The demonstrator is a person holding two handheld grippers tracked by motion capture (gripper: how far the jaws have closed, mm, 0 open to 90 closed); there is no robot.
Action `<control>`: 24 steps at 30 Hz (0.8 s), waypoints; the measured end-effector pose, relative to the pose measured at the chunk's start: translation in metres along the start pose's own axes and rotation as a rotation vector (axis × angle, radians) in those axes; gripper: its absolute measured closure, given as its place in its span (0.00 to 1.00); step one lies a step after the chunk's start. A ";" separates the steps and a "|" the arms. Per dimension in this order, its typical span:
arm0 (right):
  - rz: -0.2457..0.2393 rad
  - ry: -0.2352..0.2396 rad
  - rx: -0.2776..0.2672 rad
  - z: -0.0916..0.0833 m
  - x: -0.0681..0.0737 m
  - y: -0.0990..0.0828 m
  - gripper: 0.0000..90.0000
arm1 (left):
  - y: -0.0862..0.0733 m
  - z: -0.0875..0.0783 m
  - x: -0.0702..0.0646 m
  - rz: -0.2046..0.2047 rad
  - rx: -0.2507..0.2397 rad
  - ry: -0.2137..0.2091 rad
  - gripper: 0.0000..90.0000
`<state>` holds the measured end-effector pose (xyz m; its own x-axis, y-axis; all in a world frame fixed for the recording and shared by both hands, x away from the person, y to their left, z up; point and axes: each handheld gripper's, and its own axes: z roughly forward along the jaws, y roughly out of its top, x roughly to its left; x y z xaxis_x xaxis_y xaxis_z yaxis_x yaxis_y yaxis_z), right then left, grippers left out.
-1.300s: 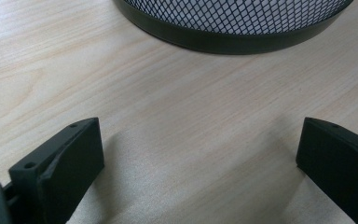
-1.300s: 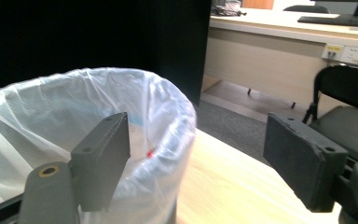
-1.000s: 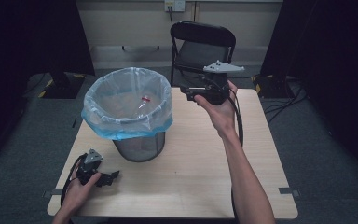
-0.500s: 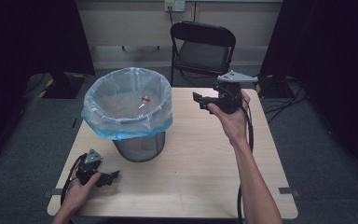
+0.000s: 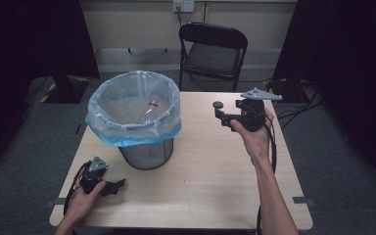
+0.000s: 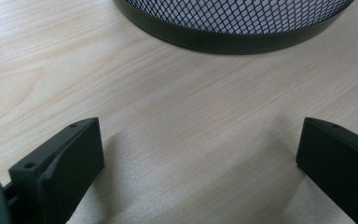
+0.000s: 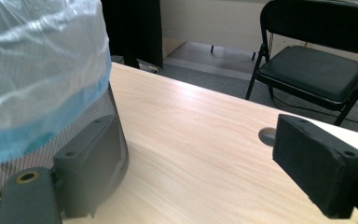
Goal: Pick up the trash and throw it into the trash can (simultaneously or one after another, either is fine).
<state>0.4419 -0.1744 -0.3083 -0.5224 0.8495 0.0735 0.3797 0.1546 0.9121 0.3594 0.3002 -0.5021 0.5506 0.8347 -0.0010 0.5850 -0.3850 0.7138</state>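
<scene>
A round black wire-mesh bin (image 5: 145, 152) lined with a thin, crinkled blue-edged plastic bag (image 5: 133, 117) stands upright left of centre on the pale woodgrain tabletop (image 5: 210, 171). Something small and red, perhaps a scrap, lies inside. The right tongs (image 5: 219, 113), centre right, have just spread open, empty. The left tongs (image 5: 119, 186), lower left, are spread, empty.
</scene>
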 end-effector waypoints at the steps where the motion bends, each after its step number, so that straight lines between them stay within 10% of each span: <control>1: -0.001 -0.003 0.002 -0.001 -0.001 -0.003 0.16 | 0.000 0.000 0.000 0.000 0.000 0.000 0.00; 24: 0.001 -0.095 0.136 -0.007 -0.020 -0.085 0.16 | 0.000 0.000 0.000 0.002 0.002 0.004 0.00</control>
<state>0.4149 -0.2076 -0.3849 -0.4497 0.8927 0.0297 0.4834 0.2153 0.8485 0.3591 0.3004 -0.5019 0.5491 0.8358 0.0033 0.5855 -0.3874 0.7121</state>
